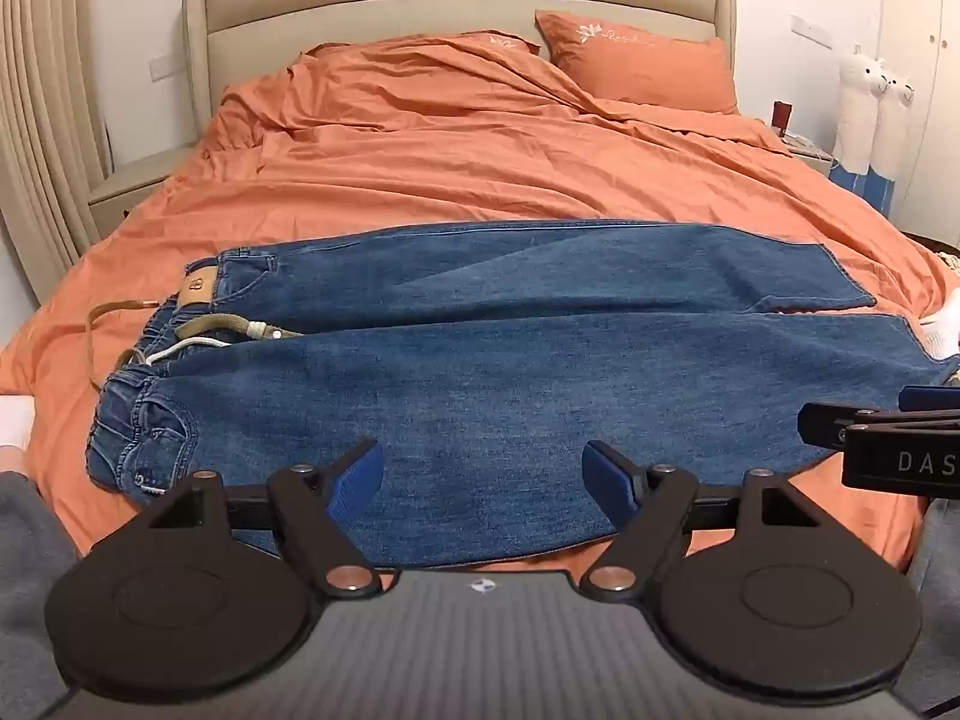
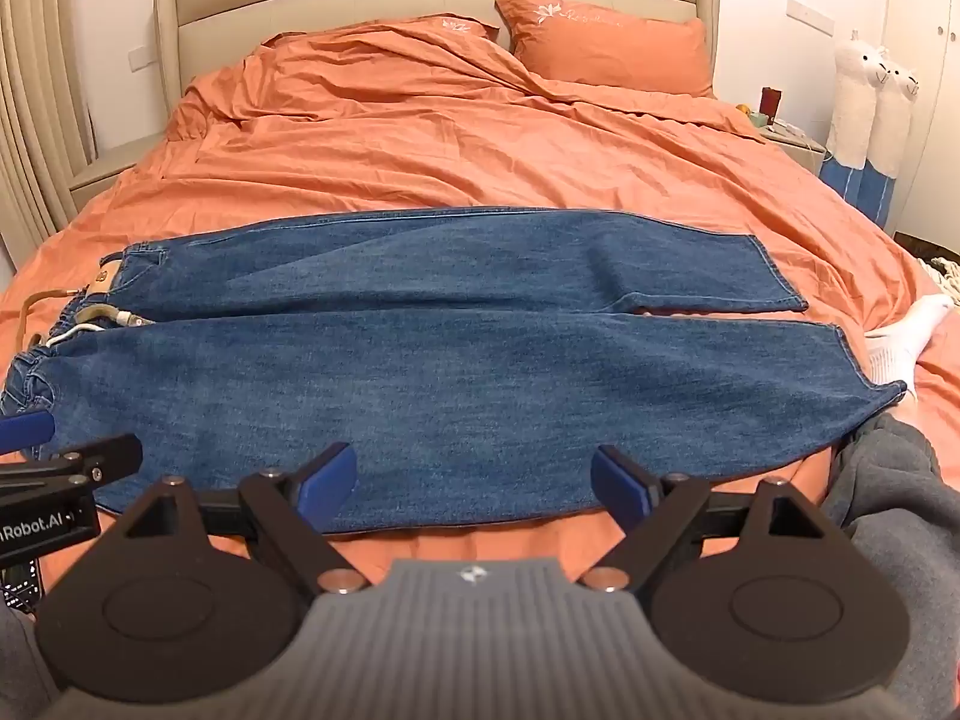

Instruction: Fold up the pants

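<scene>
Jeans [image 1: 510, 372] lie flat on bed [image 1: 420, 168], long axis crosswise, waistband left. Left claw [image 1: 483, 471] and right claw [image 2: 474, 474] both released, empty, hover at near leg's edge.

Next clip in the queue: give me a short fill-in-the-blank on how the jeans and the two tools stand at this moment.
1. The jeans lie spread across an ____ bedspread.
2. Their waistband points toward the ____ side of both views.
3. The left tool and right tool both have their jaws ____, gripping nothing.
4. A white ____ lies near the leg hems.

Missing words: orange; left; open; sock
</scene>
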Tool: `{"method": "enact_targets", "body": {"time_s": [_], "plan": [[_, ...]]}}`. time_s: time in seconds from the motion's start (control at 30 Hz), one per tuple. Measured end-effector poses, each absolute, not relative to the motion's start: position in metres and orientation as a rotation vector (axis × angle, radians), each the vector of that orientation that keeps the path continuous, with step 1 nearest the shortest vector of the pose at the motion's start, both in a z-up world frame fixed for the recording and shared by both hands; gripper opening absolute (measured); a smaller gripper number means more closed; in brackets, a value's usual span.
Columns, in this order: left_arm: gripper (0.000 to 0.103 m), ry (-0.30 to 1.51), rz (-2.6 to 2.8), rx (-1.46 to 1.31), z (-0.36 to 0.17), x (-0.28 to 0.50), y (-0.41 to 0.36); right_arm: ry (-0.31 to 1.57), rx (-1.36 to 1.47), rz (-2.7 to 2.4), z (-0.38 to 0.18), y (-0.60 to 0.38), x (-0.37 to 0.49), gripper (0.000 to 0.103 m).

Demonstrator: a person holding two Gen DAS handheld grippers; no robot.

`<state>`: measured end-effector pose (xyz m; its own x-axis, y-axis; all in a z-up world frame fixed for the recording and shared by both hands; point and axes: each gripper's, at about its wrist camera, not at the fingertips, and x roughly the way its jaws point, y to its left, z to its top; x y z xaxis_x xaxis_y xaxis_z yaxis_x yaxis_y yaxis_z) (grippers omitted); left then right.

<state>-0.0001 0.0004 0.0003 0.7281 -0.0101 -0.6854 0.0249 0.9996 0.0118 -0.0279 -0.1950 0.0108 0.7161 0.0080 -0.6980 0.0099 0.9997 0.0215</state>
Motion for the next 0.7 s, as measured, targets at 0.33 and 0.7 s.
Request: {"method": "enact_targets", "body": {"time_s": [0.33, 0.7], "plan": [[0.088, 0.754, -0.011, 0.024, -0.004, -0.004, 0.007, 0.776, 0.032, -0.006, 0.012, -0.194, -0.029, 0.082], [0.088, 0.754, 0.007, 0.010, -0.001, -0.002, 0.011, 0.777, 0.013, 0.001, 0.011, -0.189, -0.029, 0.082]]}}
